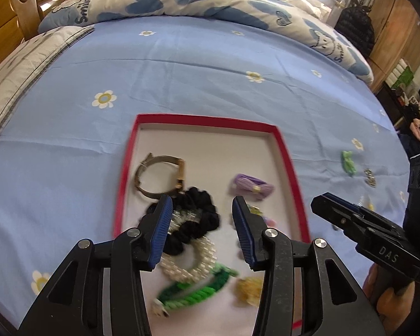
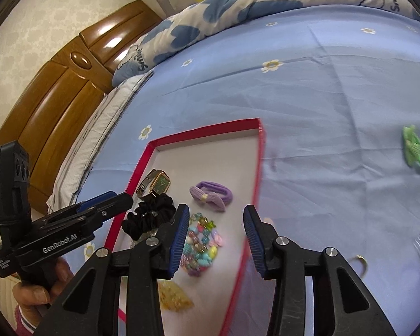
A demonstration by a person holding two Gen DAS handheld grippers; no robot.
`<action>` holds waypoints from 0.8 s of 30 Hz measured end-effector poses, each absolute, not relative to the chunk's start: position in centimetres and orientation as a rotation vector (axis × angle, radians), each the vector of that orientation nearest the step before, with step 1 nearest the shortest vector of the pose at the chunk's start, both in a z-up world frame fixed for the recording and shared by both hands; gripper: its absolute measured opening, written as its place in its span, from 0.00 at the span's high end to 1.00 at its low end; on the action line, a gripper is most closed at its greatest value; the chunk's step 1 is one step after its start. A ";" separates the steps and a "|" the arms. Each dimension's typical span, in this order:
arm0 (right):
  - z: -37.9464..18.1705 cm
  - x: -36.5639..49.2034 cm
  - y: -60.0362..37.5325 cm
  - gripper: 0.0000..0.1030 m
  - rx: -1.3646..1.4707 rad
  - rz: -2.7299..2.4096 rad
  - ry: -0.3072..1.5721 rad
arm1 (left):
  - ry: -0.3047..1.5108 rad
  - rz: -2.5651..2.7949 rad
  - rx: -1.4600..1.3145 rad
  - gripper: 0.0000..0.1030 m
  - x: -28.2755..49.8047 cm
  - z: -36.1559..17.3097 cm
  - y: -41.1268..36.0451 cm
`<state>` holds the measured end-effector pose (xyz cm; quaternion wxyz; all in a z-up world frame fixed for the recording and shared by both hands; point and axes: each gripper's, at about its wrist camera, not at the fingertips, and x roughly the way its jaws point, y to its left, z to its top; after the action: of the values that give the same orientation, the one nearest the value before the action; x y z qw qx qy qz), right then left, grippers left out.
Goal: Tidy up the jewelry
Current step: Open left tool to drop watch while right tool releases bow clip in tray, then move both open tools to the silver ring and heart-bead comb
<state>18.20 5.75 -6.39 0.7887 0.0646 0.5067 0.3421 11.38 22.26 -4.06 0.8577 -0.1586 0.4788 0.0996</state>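
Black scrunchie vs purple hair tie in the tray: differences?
The black scrunchie is ruffled and plain; the purple hair tie is smooth with a ribbed bow. The scrunchie lies against the watch; the hair tie lies apart. Both are inside the red tray.

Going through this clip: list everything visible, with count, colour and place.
tray: one, red-rimmed, white inside, on the bed
watch: one, gold with green face, tray's far left
scrunchie: one, black, beside the watch
bow hair tie: one, purple, tray middle
bead bracelet: one, multicoloured, tray near side
pearl bracelet: one, white, under the scrunchie
hair clip: one, green, on the sheet
bedsheet: blue, flowered
left gripper: open, empty
right gripper: open, empty
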 end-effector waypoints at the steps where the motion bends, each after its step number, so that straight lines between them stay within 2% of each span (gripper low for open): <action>1: -6.2 18.0 5.1 0.58 0.147 0.729 1.086 | 1.003 0.199 -0.333 0.58 11.3 -3.9 21.8; 5: -5.7 17.6 2.4 0.58 0.175 0.693 1.072 | 0.999 0.165 -0.324 0.55 11.1 -3.5 19.8; 24: -5.0 16.4 -12.0 0.58 0.264 0.453 1.010 | 1.035 -0.035 -0.231 0.53 12.5 -3.2 8.2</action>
<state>16.42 -12.01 -4.98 0.8425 0.1250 0.4781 0.2146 12.51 8.21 -3.22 0.8626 -0.1100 0.4935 -0.0166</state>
